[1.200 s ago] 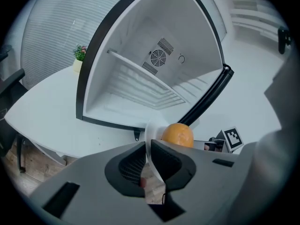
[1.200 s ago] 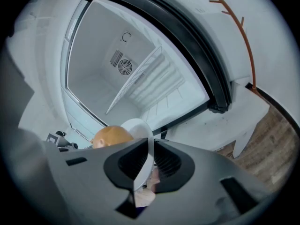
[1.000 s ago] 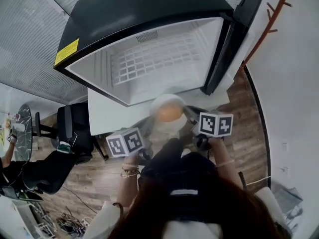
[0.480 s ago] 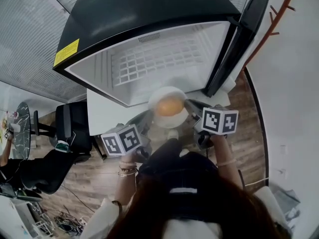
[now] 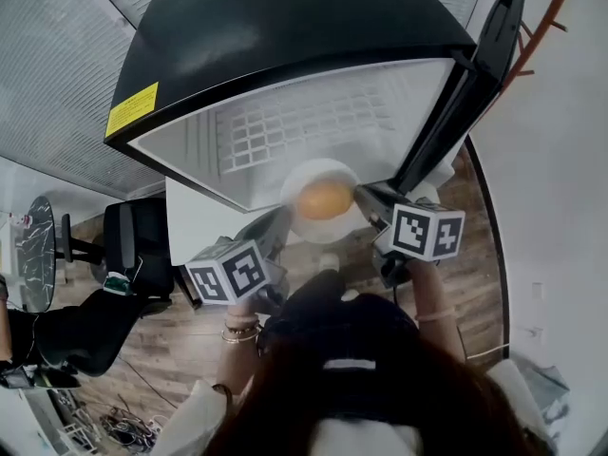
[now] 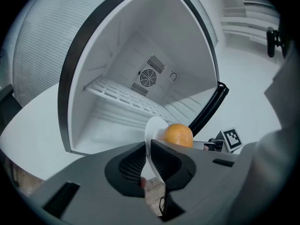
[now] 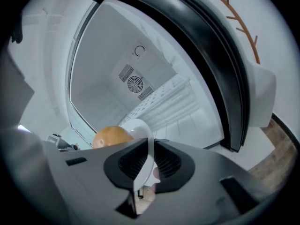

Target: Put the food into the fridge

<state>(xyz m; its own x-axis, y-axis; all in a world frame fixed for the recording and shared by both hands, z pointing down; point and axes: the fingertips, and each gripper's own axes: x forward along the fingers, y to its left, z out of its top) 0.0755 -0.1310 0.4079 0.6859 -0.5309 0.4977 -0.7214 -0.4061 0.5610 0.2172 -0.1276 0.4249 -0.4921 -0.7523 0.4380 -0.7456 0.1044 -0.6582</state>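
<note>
A white plate (image 5: 302,218) carries an orange, round piece of food (image 5: 325,199). Both grippers hold it by opposite rims. My left gripper (image 5: 274,234) is shut on the plate's left rim (image 6: 151,144), and the food (image 6: 177,135) shows just past its jaws. My right gripper (image 5: 366,207) is shut on the right rim (image 7: 145,161), with the food (image 7: 111,137) to its left. The plate hangs at the open front of the fridge (image 5: 313,126), just below its white wire shelf (image 5: 304,122). The fridge door (image 5: 465,84) stands open on the right.
The fridge sits on a white table (image 5: 195,218). A black chair (image 5: 138,245) stands to the left on the wooden floor (image 5: 475,255). The fridge's rear fan vent (image 6: 148,78) and wire shelf (image 7: 161,100) lie straight ahead. An orange rack (image 5: 537,22) rises at the right.
The plate with the food has moved up and forward toward the fridge opening, and both grippers have gone with it, still holding its rims.
</note>
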